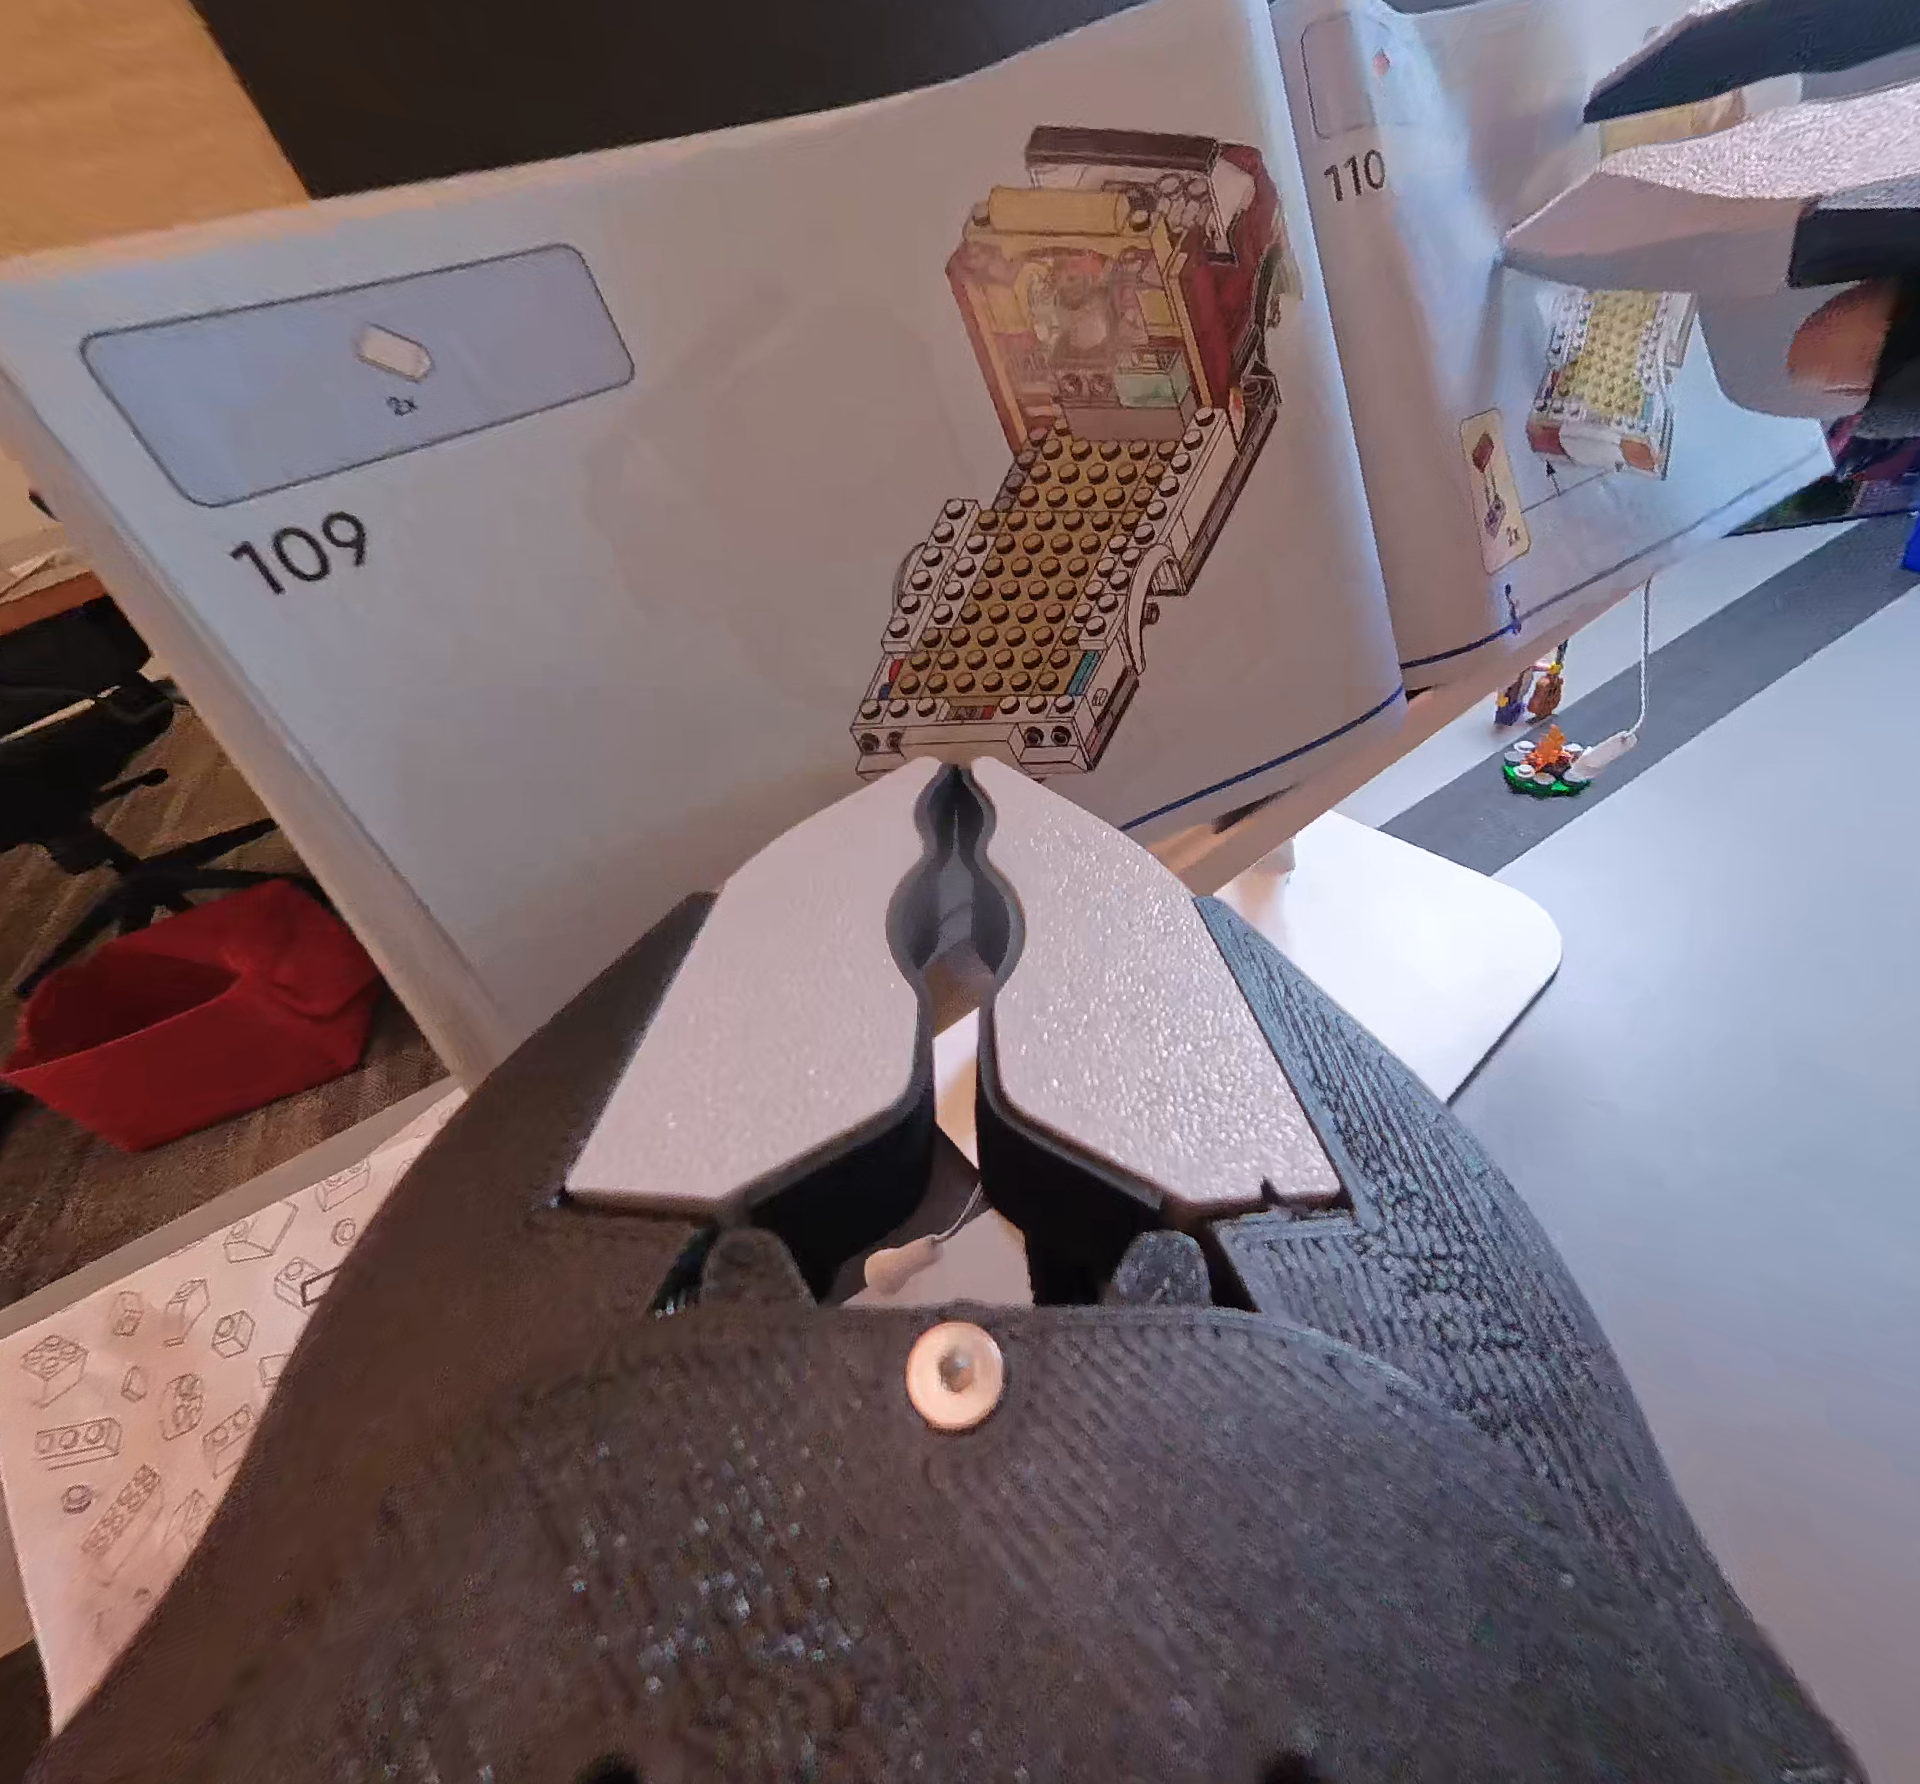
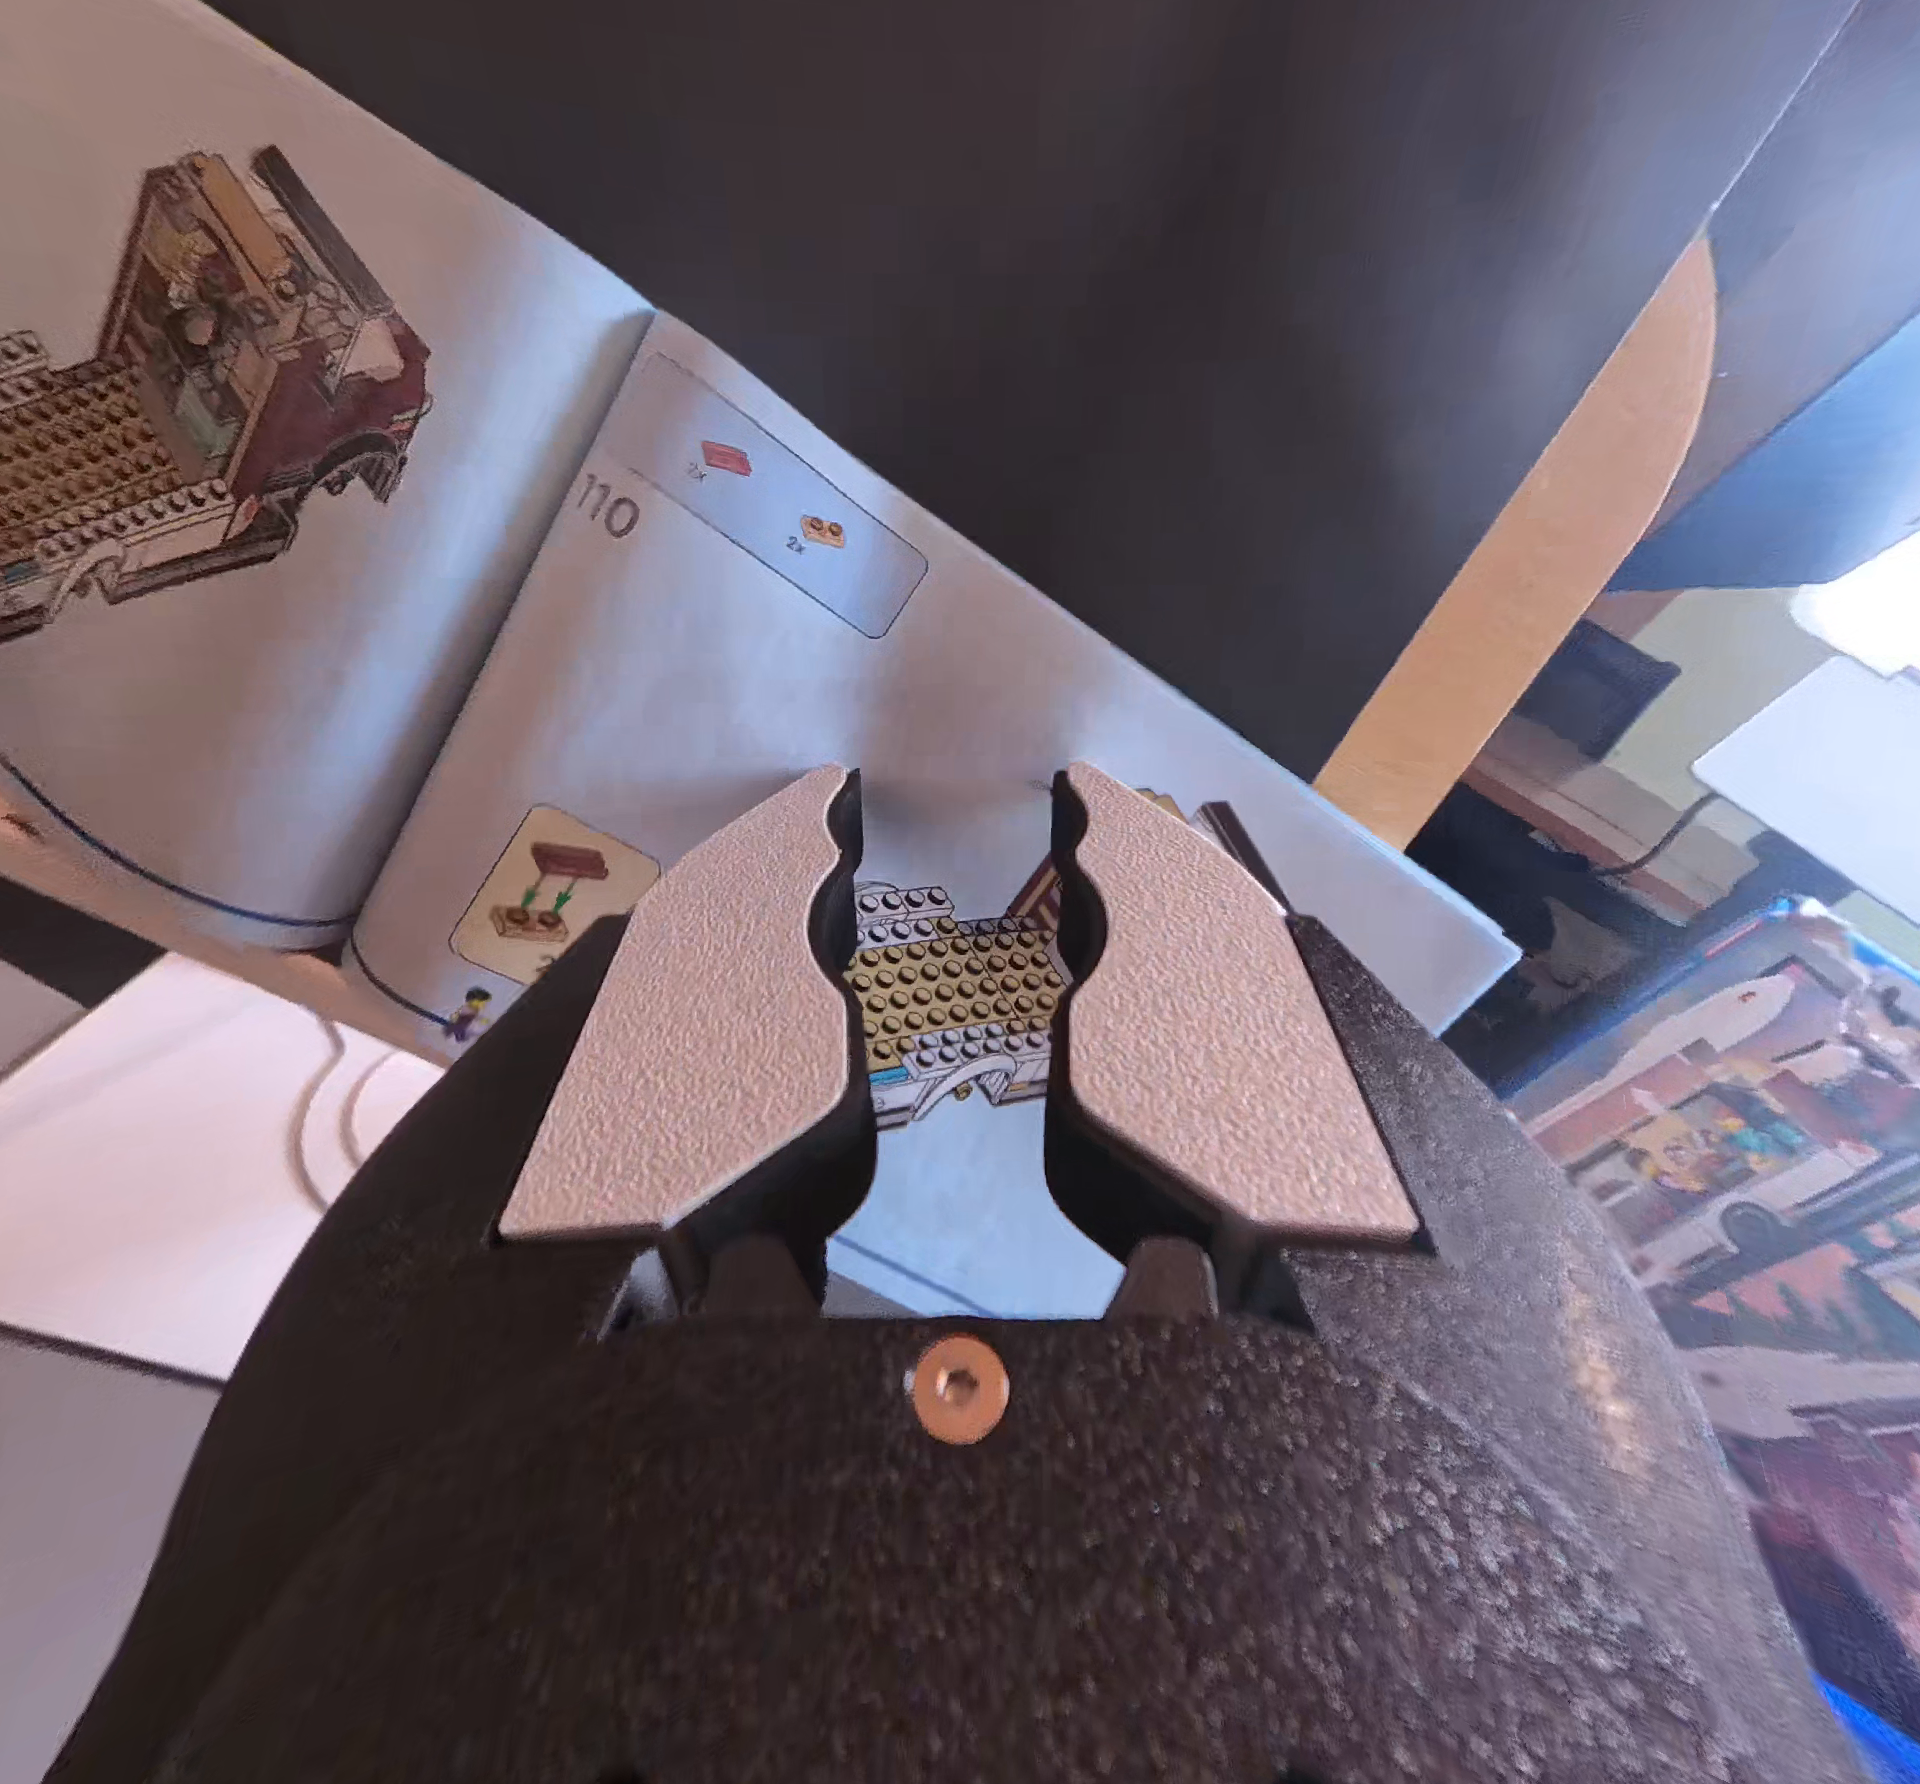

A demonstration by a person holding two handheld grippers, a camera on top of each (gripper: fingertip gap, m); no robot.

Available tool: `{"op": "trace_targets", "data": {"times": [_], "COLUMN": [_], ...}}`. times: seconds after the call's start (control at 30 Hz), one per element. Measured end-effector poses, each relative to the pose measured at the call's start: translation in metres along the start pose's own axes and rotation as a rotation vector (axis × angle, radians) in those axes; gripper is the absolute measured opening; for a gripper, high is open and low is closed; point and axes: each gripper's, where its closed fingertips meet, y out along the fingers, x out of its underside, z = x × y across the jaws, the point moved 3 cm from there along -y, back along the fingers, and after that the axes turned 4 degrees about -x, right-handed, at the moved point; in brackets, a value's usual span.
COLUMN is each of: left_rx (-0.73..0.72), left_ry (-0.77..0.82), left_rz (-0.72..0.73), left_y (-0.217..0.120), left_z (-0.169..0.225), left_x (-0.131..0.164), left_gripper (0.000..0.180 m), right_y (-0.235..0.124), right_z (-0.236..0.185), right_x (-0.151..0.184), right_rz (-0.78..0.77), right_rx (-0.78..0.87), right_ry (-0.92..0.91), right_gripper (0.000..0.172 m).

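An open building-instruction booklet point(image 1: 644, 539) stands upright on a white stand point(image 1: 1434, 955), and a thin blue cord point(image 1: 1278, 758) runs across the foot of its pages. My left gripper point(image 1: 956, 776) is shut, its tips right at the lower edge of the left page, below a drawn brick vehicle; I see nothing between its pads. My right gripper point(image 2: 956, 784) is open, close in front of the right page point(image 2: 727, 716), with a drawn brick model showing between its fingers. It also shows in the left wrist view point(image 1: 1662, 165) at the booklet's right page, with a hand behind it.
A small brick campfire point(image 1: 1548, 763), a minifigure point(image 1: 1527, 690) and a white cable point(image 1: 1642, 664) lie on the grey table behind the stand. A red bin point(image 1: 187, 1017) stands on the floor at the left. A printed paper sheet point(image 1: 156, 1371) lies at lower left. A picture box point(image 2: 1714, 1163) stands at the right. The gap from one gripper's tips to the other's is roughly 20 cm. The left gripper is farther from the small brick campfire point(image 1: 1548, 763), some 35 cm, than the right, some 25 cm.
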Motion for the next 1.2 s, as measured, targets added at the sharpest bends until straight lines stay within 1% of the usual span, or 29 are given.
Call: {"op": "trace_targets", "data": {"times": [0.13,0.2,0.3,0.37,0.4,0.43,0.47,0.5,0.53,0.57,0.67,0.8,0.87,0.93,1.07,1.13,1.2], "left_rx": [-0.023,-0.027,-0.026,-0.026,-0.026,-0.026,-0.026,-0.025,-0.023,-0.02,-0.02,-0.03,-0.059,-0.069,-0.064,-0.069,-0.079], "left_ry": [0.006,-0.015,-0.029,-0.026,-0.027,-0.027,-0.027,-0.026,-0.026,-0.026,-0.022,-0.014,0.015,0.042,0.069,0.098,0.122], "left_rz": [0.01,0.003,0.005,0.005,0.005,0.003,0.001,0.0,-0.001,-0.003,-0.002,-0.004,0.011,0.014,0.004,0.0,-0.005], "left_y": [0.0,0.001,0.001,0.0,0.0,-0.001,-0.001,-0.001,-0.001,-0.001,-0.001,0.0,-0.001,-0.001,-0.003,-0.004,-0.004], "left_z": [0.001,0.0,0.0,0.001,0.001,0.002,0.002,0.002,0.002,0.002,0.002,0.002,0.001,0.003,0.006,0.007,0.008], "left_x": [0.001,0.001,0.001,0.002,0.003,0.003,0.004,0.004,0.004,0.004,0.004,0.003,0.002,0.004,0.009,0.009,0.009], "left_gripper": [0.0,0.0,0.0,0.0,0.0,0.0,0.0,0.0,0.0,0.0,0.0,0.0,0.0,0.0,0.0,0.0,0.0], "right_y": [-0.014,-0.02,-0.027,-0.025,-0.021,-0.017,-0.014,-0.012,-0.012,-0.013,-0.013,-0.012,-0.012,-0.013,-0.02,-0.023,-0.023], "right_z": [-0.002,0.008,0.032,0.044,0.048,0.05,0.05,0.053,0.06,0.067,0.072,0.085,0.087,0.083,0.073,0.073,0.075], "right_x": [0.024,0.042,0.064,0.076,0.081,0.084,0.084,0.082,0.078,0.072,0.056,0.03,0.026,0.035,0.067,0.072,0.071], "right_rz": [-0.051,-0.093,-0.115,-0.116,-0.111,-0.102,-0.084,-0.054,-0.019,0.007,0.012,0.048,0.067,0.084,0.115,0.153,0.146], "right_rx": [-0.038,-0.013,0.02,-0.035,-0.086,-0.167,-0.275,-0.347,-0.368,-0.374,-0.409,-0.361,-0.335,-0.312,-0.3,-0.295,-0.28], "right_ry": [0.088,0.129,0.234,0.348,0.411,0.474,0.542,0.598,0.616,0.603,0.503,0.381,0.356,0.346,0.397,0.435,0.451], "right_gripper": [0.049,0.059,0.07,0.082,0.084,0.079,0.056,0.042,0.029,0.02,0.005,0.002,0.002,0.003,0.009,0.012,0.018]}}
